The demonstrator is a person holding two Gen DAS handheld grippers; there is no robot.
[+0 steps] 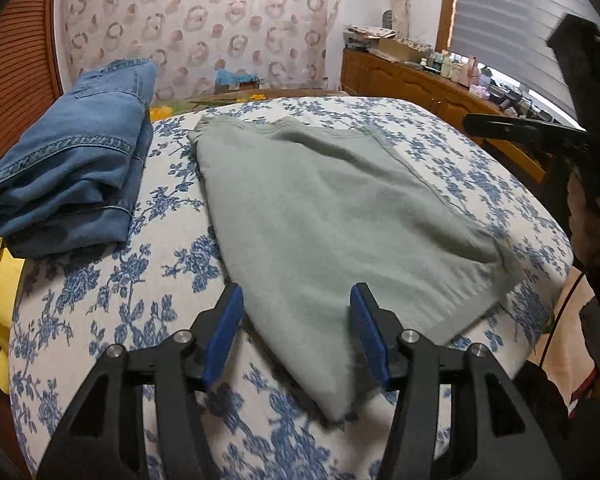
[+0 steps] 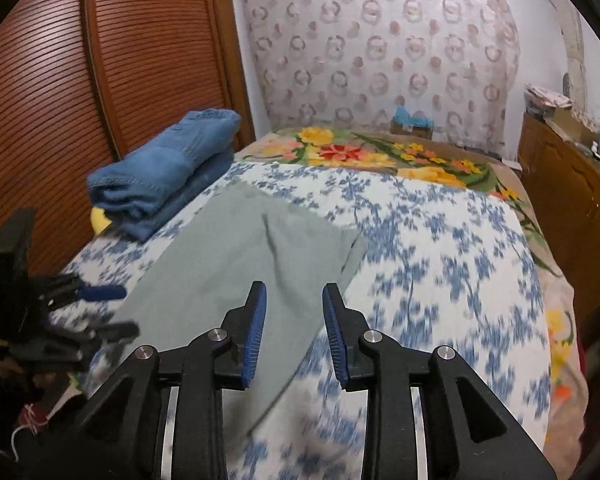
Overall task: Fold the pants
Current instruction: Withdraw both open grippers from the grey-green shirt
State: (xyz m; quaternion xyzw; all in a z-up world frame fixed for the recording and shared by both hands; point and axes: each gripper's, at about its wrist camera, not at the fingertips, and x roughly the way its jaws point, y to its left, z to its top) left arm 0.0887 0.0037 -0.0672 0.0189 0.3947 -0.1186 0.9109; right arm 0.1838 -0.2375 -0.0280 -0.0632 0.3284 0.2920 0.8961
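Grey-green pants (image 1: 324, 216) lie folded flat on the blue-flowered bedspread (image 1: 112, 300). They also show in the right wrist view (image 2: 236, 264). My left gripper (image 1: 296, 300) is open and empty, hovering over the near corner of the pants. My right gripper (image 2: 294, 300) is open and empty, above the pants' near right edge. The left gripper shows at the left edge of the right wrist view (image 2: 100, 308). The right gripper shows at the right edge of the left wrist view (image 1: 520, 128).
Folded blue jeans (image 1: 68, 168) are stacked at the bed's left side by a brown slatted wardrobe door (image 2: 52, 92). A colourful floral blanket (image 2: 380, 156) covers the far bed. A wooden cabinet (image 1: 420, 80) with clutter stands at the right.
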